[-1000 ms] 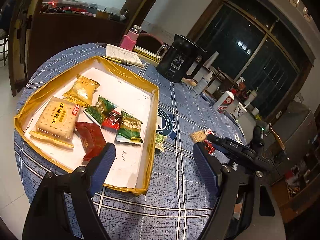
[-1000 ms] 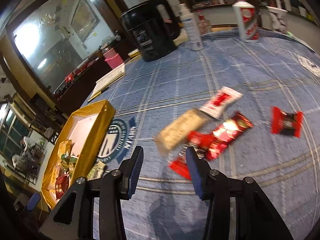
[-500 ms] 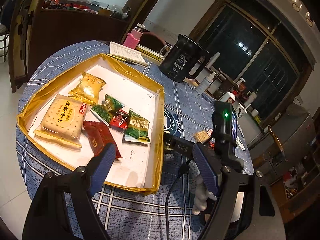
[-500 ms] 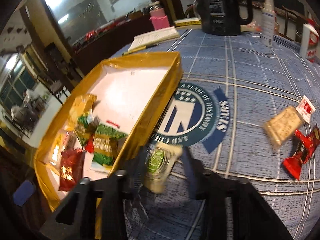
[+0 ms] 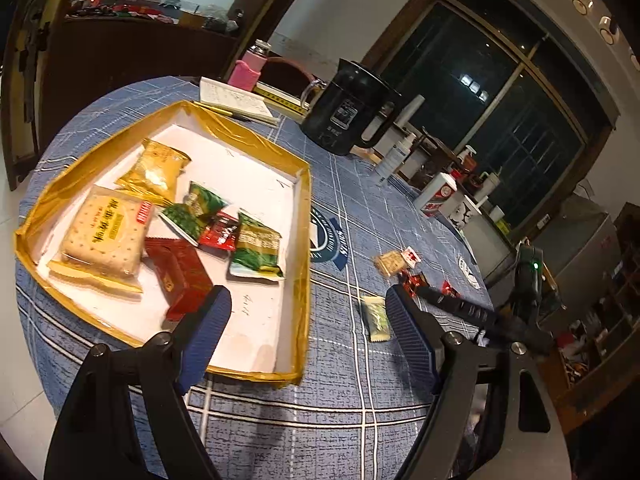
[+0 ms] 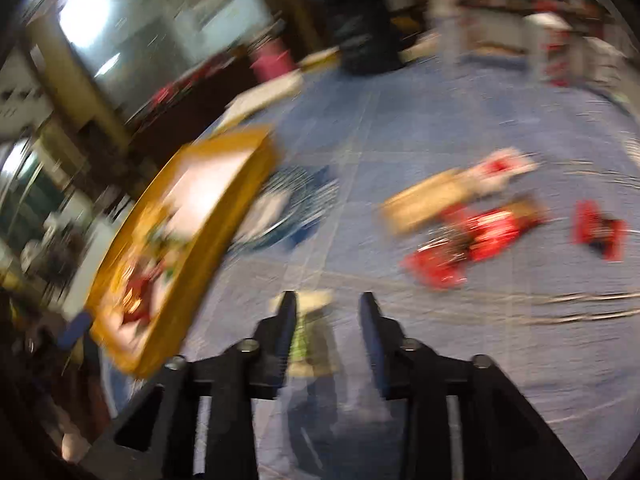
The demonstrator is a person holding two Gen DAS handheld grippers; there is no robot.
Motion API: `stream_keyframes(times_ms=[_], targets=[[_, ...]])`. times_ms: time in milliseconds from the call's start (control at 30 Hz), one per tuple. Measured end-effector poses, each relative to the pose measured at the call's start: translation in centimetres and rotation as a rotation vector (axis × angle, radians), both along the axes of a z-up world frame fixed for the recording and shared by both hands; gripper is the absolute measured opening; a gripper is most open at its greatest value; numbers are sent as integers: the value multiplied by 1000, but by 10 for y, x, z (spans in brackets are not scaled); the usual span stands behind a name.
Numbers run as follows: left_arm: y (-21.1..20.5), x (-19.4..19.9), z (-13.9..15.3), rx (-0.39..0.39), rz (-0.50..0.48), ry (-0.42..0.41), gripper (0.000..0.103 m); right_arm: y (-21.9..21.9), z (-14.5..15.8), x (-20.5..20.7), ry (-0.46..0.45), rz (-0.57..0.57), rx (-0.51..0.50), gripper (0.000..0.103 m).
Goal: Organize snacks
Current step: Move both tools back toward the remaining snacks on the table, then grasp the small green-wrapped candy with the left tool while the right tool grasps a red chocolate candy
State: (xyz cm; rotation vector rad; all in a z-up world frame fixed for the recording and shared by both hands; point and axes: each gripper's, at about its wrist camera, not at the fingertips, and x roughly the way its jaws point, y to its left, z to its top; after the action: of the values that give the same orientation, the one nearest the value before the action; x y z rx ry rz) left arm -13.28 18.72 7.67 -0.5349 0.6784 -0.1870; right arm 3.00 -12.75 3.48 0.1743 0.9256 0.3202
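Right wrist view: jaws standing spread over a loose green snack packet beside the tray.

Working outward from the right gripper (image 6: 328, 308), its jaws are sitting apart with the green packet (image 6: 310, 334) lying flat on the table (image 6: 440, 128) between them, gripped by nothing; half a second ago that packet was pinched in these jaws right at the tray's edge, so I judge it has been dropped short and is still needing to go in. The left gripper (image 5: 308, 316) is hovering with jaws wide and empty near the gold tray (image 5: 302, 280). The green packet (image 5: 376, 317) is lying just outside the tray's near wall, its long axis running roughly alongside that wall, away from the camera. Farther out, red wrappers (image 6: 476, 236) and a cracker pack (image 6: 424, 204) are waiting on the cloth.
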Motion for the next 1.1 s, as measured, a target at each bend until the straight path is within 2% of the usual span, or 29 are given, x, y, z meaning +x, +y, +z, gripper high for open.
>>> stream_keyframes(times_ms=[100,300,367,433,467,500,667,767,867,933,967,1000,1100], targets=[[-10,2,-2,9,-24,12,80,-28,-12,23,44,-83,50,46],[-33,-3,6,71,-78,1,80,-23,-37,54,72,-146,47,46],[-41,-3,7,95,-98,3,80,-15,-37,57,49,-160,19,50],[-51,-2,7,114,-121,9,80,-7,-38,58,32,-163,-8,50],[-54,-1,6,119,-129,11,80,-4,-39,59,28,-162,-36,43],[-61,1,6,130,-146,17,80,-2,-39,60,21,-160,-65,31],[-85,9,0,178,-215,52,80,-12,-37,47,19,-159,-58,28],[-98,18,-5,202,-256,80,80,-30,-36,31,8,-165,5,28],[-114,30,-11,222,-295,110,79,-51,-32,6,-45,-185,50,29],[-128,42,-17,238,-319,132,68,-65,-32,-6,-80,-196,107,29],[-135,48,-19,249,-335,142,54,-69,-31,-8,-90,-200,121,29],[-142,54,-21,267,-349,153,50,-74,-31,-11,-105,-205,139,29],[-157,69,-26,327,-330,166,50,-79,-30,-13,-113,-201,176,29]])
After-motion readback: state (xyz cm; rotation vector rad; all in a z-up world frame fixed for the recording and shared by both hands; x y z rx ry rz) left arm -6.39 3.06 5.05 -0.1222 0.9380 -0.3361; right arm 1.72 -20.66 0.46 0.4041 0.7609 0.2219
